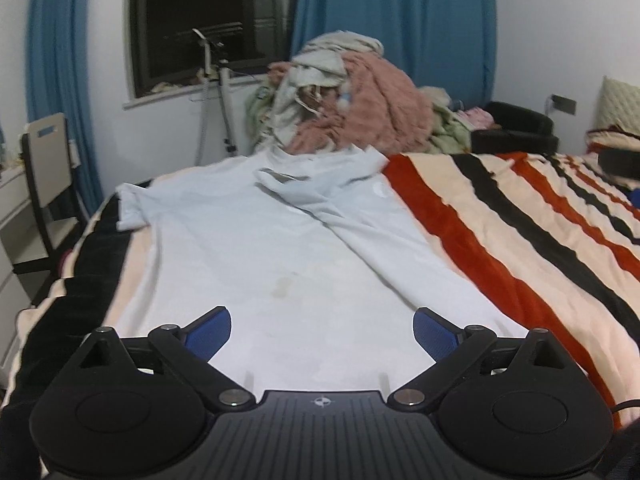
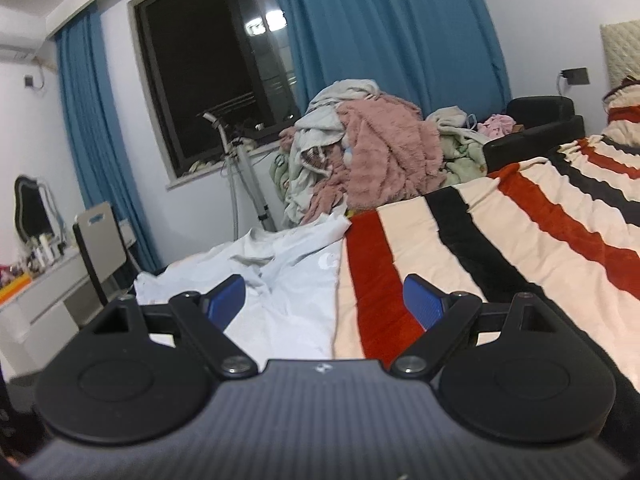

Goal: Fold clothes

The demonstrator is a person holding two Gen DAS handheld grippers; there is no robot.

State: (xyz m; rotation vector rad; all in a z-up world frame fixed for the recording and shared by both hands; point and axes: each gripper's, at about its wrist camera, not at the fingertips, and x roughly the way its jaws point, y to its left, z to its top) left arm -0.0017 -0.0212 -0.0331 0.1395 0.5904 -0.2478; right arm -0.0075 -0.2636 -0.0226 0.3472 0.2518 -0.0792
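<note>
A pale blue-white cotton T-shirt (image 1: 248, 248) lay spread flat on the near-left part of a bed, on top of a fleece blanket striped in cream, red and black (image 1: 520, 248). Nearest the left wrist camera, the left gripper (image 1: 322, 334) hovered over the shirt's lower hem with its blue-padded fingers (image 1: 210, 334) spread wide and nothing between them. A faint yellowish stain (image 1: 282, 284) marked the cloth just beyond the gap. Further along, one long fold ran diagonally across the shirt's right half, and one sleeve (image 1: 130, 208) lay bunched at the left edge of the bed.

In the right wrist view, the right gripper (image 2: 324, 302) was likewise spread wide and empty, poised above the line where the shirt's (image 2: 288, 288) right edge met the striped blanket (image 2: 500, 248). A small white logo (image 2: 326, 261) showed near that edge.

Past the shirt's collar end, a heap of unfolded laundry (image 1: 344, 108) rose against the wall, topped by a shaggy pink blanket (image 2: 384, 152) and pale grey cloth. Behind it hung teal-blue curtains (image 1: 392, 24) on either side of a dark window (image 1: 208, 20). A grey-backed chair (image 2: 102, 242) stood by a white desk (image 2: 44, 292) at the left.
</note>
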